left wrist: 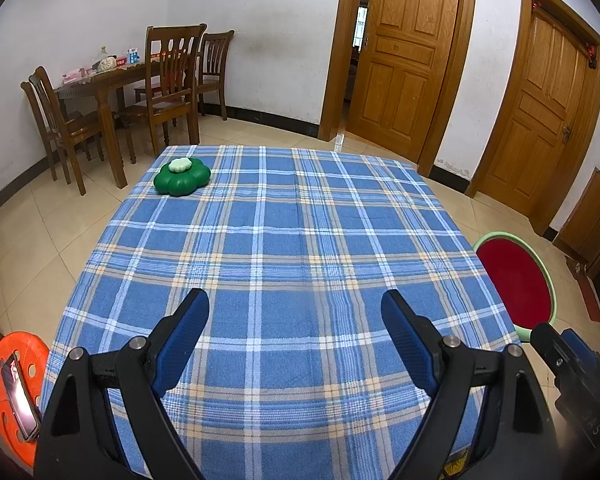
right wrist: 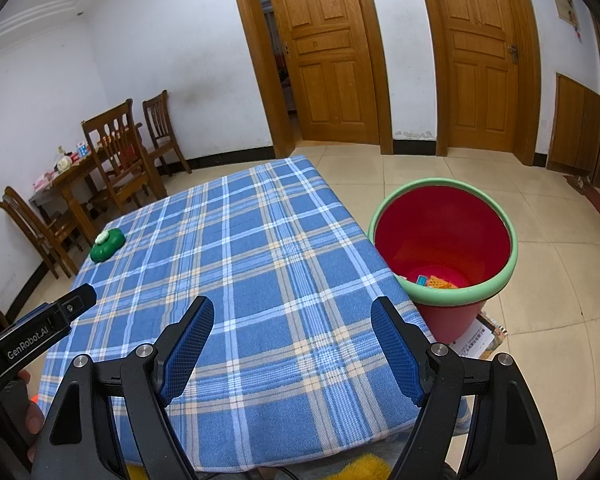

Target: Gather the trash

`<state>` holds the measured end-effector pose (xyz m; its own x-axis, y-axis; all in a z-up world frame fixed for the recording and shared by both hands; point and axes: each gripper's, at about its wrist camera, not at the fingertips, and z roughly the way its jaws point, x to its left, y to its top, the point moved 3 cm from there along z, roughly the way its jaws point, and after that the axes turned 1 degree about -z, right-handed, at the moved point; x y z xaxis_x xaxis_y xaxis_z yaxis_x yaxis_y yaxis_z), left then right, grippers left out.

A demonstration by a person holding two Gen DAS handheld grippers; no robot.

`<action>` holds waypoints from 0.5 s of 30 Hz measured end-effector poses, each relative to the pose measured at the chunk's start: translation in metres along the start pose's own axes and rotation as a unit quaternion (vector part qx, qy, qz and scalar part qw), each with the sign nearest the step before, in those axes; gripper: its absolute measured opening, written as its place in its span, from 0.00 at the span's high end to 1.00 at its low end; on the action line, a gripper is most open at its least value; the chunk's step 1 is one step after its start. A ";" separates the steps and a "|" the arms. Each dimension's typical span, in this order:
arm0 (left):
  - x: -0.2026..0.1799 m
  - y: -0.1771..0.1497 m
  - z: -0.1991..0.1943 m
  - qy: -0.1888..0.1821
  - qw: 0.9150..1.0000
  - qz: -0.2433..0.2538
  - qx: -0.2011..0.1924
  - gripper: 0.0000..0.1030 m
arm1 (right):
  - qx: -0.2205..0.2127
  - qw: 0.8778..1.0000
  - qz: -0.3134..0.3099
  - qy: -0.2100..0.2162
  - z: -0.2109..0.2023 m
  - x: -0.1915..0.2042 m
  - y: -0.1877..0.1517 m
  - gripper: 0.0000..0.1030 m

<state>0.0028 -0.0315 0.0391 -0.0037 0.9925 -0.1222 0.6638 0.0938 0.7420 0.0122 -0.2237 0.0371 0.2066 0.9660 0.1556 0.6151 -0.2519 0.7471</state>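
Looking along my left gripper [left wrist: 295, 306], I see its jaws spread wide with nothing between them. They hang over the near part of the bench [left wrist: 284, 240], which has a blue checked cloth on it. A green flower-shaped thing [left wrist: 182, 178] with a pale top sits on the far left corner of the cloth — well apart from my jaws.

My right gripper [right wrist: 292, 314] has its jaws spread wide too, and they hold nothing. It sits over the near right part of the bench. From the right wrist camera I can see the tip of the left gripper coming in at the left edge.

The bin [right wrist: 444, 240] stands on the floor just beside the right edge of the bench. It is red with a pale green rim. Some trash [right wrist: 434, 281] lies at the bottom — an orange piece and a small blue one.

An orange disc [left wrist: 10, 392] with a phone [left wrist: 18, 398] on it is down by the left side. Far back are a wooden table [left wrist: 112, 80] with chairs [left wrist: 168, 80] and two brown doors [left wrist: 404, 52].
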 end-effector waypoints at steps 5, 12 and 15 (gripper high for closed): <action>0.000 -0.001 0.000 0.000 1.000 0.000 0.000 0.15 | 0.000 1.000 0.000 0.000 -0.001 0.001 -0.001 0.21; 0.000 -0.001 0.000 0.000 1.000 0.000 0.001 0.15 | 0.000 1.000 0.000 0.000 -0.001 0.001 -0.001 0.21; 0.000 0.000 0.000 0.000 1.000 -0.001 0.001 0.15 | 0.000 1.000 0.000 0.000 -0.001 0.001 -0.001 0.21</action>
<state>0.0027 -0.0315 0.0387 -0.0041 0.9924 -0.1233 0.6648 0.0948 0.7410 0.0113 -0.2229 0.0373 0.2069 0.9660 0.1551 0.6155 -0.2518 0.7469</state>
